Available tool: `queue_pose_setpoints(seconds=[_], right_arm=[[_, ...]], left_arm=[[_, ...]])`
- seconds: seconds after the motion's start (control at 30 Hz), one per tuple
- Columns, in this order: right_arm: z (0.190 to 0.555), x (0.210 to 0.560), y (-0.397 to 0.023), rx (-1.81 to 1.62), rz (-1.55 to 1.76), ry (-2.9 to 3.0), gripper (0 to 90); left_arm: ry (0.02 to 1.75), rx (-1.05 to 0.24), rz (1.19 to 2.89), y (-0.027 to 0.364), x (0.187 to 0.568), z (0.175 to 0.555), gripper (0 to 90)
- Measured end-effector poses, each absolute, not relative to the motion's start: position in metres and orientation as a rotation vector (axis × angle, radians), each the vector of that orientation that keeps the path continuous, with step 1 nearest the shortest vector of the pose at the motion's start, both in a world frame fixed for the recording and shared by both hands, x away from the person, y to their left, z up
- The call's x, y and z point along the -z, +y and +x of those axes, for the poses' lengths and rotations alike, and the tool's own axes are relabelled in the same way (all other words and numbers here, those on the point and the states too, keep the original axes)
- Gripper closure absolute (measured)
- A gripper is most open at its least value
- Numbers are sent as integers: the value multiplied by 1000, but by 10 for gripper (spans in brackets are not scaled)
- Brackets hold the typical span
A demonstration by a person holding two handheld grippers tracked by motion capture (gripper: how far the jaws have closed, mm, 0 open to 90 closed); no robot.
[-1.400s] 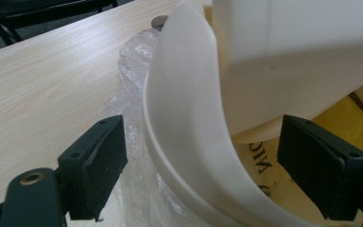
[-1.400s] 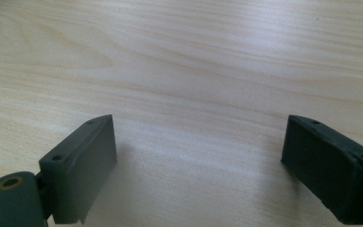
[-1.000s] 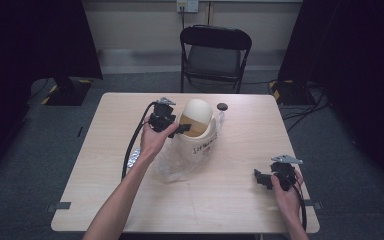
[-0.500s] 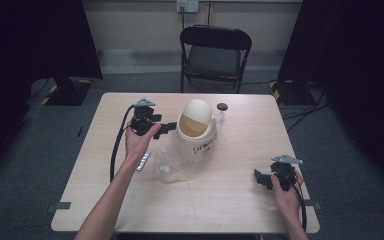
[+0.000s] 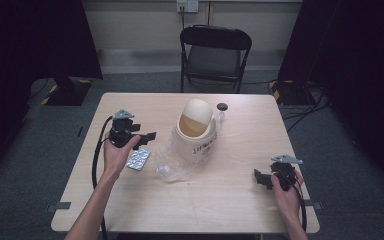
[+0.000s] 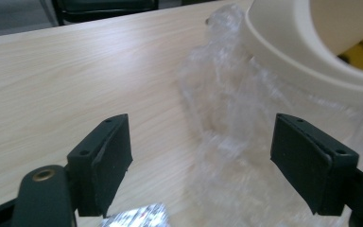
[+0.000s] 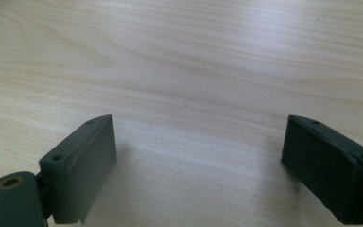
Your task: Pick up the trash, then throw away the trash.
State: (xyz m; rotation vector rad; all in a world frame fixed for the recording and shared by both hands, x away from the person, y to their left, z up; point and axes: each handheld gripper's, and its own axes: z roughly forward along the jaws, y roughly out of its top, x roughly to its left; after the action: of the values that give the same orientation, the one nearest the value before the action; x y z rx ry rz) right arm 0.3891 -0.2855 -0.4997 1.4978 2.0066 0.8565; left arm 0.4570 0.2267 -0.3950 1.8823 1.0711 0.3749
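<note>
A cream bin with a swing lid [image 5: 196, 130] stands mid-table, with handwriting on its side. Crumpled clear plastic film [image 5: 172, 160] lies against its front left side. A silver blister pack [image 5: 138, 159] rests flat on the wood to the left of the film. My left gripper [image 5: 149, 137] hovers just above and behind that pack, open and empty, jaws pointing toward the bin. In the left gripper view the film [image 6: 227, 142] and bin rim [image 6: 307, 56] lie ahead, the pack's corner [image 6: 134, 216] below. My right gripper [image 5: 258, 177] is open over bare wood at the front right.
A small black cap [image 5: 222, 106] lies behind the bin near a clear bottle-like item. A black folding chair [image 5: 215, 55] stands past the table's far edge. Black cables trail from both grippers. The table [image 5: 230, 200] is light wood.
My left gripper has drawn back leftward from the bin's opening and lowered toward the blister pack. The right gripper has stayed where it was.
</note>
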Motion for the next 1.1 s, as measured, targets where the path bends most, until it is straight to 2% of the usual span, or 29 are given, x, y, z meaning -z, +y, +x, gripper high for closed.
queue_pose_setpoints(seconds=[0.03, 0.13, 0.23, 0.53, 1.1], right_arm=[[389, 500, -285, -857, 1499, 2007, 100], [389, 500, -285, -858, 1497, 2007, 99], [389, 500, -285, -857, 1499, 2007, 100], [389, 500, -285, -857, 1499, 2007, 100], [389, 500, -286, -857, 1499, 2007, 100]], left_arm=[[1060, -327, 1849, 234, 397, 453, 210], [1067, -295, 1833, 240, 401, 451, 209], [1088, -352, 1861, 246, 409, 446, 212], [1137, -295, 1883, 260, 440, 435, 207], [1169, -280, 1964, 270, 464, 431, 194]])
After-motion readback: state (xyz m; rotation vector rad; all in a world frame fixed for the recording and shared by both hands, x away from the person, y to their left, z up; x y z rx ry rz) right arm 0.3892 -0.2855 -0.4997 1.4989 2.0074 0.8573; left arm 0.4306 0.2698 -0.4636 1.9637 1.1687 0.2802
